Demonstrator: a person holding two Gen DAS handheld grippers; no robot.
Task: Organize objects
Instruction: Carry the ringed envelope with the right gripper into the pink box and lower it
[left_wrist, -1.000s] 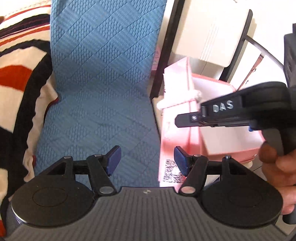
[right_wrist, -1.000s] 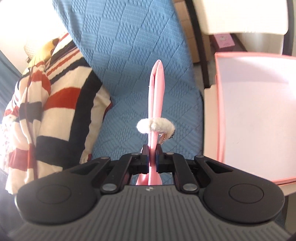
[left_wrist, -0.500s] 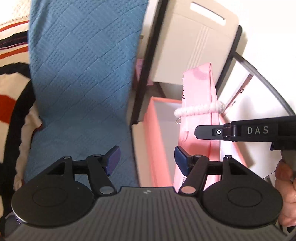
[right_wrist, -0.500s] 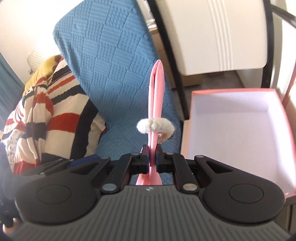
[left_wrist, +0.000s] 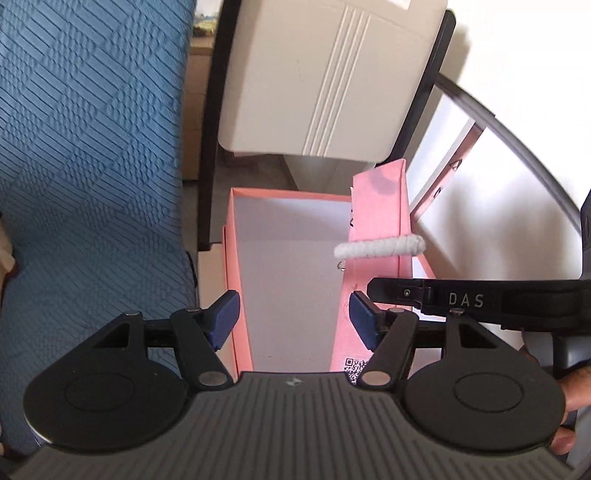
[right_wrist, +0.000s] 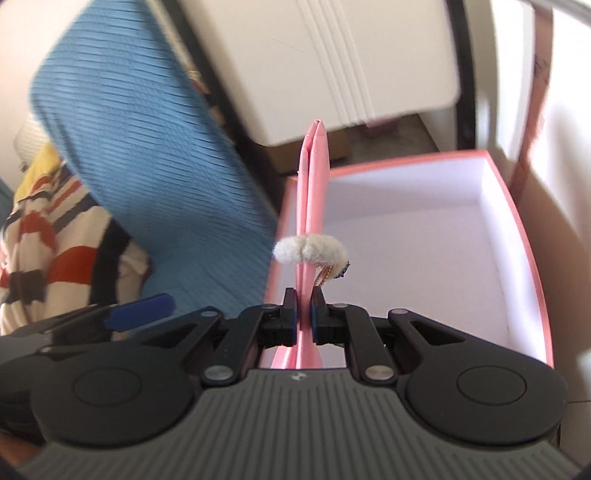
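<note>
The right hand-held gripper (right_wrist: 303, 314) is clenched on a flat pink card (right_wrist: 312, 206), pinching its lower part edge-on between the dark pads, and the card stands upright straight ahead of the fingers. A fluffy white hair tie (right_wrist: 309, 250) is wrapped around the card just beyond the fingertips, with a small metal charm hanging off its right side. The card hangs over the near left corner of an open pink box (right_wrist: 524, 236) with a white inside, which spreads ahead and to the right of this gripper.

From the left wrist, the left hand-held gripper (left_wrist: 291, 315) is released, its blue pads wide apart and holding nothing. The box's left wall (left_wrist: 231, 258) sits just ahead of its left pad, and the pink card (left_wrist: 376, 221) rises ahead of its right pad, the white hair tie (left_wrist: 380, 248) banding it crosswise. The right gripper's black finger reaches in from the right to the card, just beyond the left gripper's right pad.

A blue quilted cushion (left_wrist: 92, 166) lies off to the left, and a cream chair back (left_wrist: 325, 74) stands beyond the box.
</note>
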